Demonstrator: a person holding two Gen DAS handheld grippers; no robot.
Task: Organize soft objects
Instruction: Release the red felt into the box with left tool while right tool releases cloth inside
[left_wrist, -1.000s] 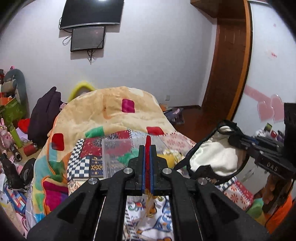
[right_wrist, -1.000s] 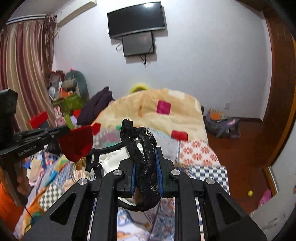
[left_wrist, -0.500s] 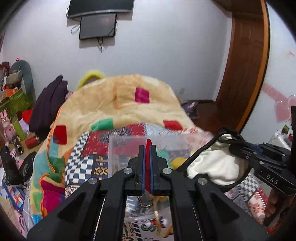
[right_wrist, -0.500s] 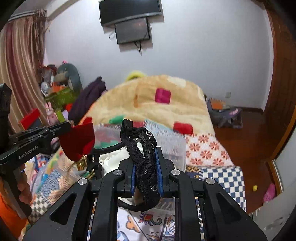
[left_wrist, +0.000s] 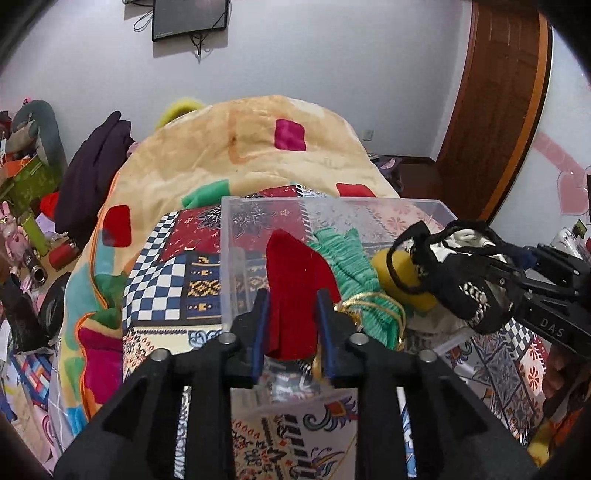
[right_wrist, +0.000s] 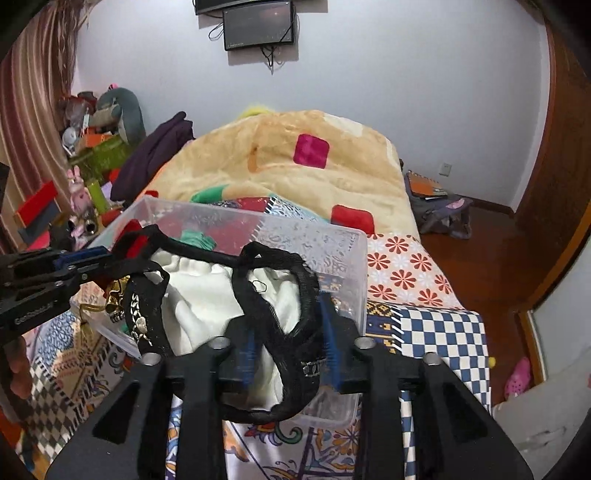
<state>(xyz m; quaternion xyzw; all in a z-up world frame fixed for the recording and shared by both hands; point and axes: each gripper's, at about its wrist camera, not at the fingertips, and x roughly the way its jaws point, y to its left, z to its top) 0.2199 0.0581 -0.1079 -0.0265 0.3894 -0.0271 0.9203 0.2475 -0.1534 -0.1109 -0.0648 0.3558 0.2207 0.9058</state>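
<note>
A clear plastic bin (left_wrist: 332, 206) stands on the patterned bed; it also shows in the right wrist view (right_wrist: 354, 258). My left gripper (left_wrist: 293, 314) is open over the bin, with a red velvet pouch (left_wrist: 295, 280) loose between its fingers. A green knit item (left_wrist: 347, 258) and a yellow item (left_wrist: 399, 273) lie in the bin. My right gripper (right_wrist: 288, 339) is open over the bin, with a black-and-white bag (right_wrist: 221, 295) draped between its fingers. The bag also shows in the left wrist view (left_wrist: 454, 273).
A cream blanket with coloured squares (left_wrist: 258, 147) is heaped behind the bin. A dark garment (left_wrist: 96, 166) and cluttered items (left_wrist: 29, 221) lie left. A wooden door (left_wrist: 498, 110) and floor bags (right_wrist: 439, 210) are right.
Both grippers moved forward and down over the bin and opened. The red pouch and the black-and-white bag, pinched before, now sit loose between the spread fingers.
</note>
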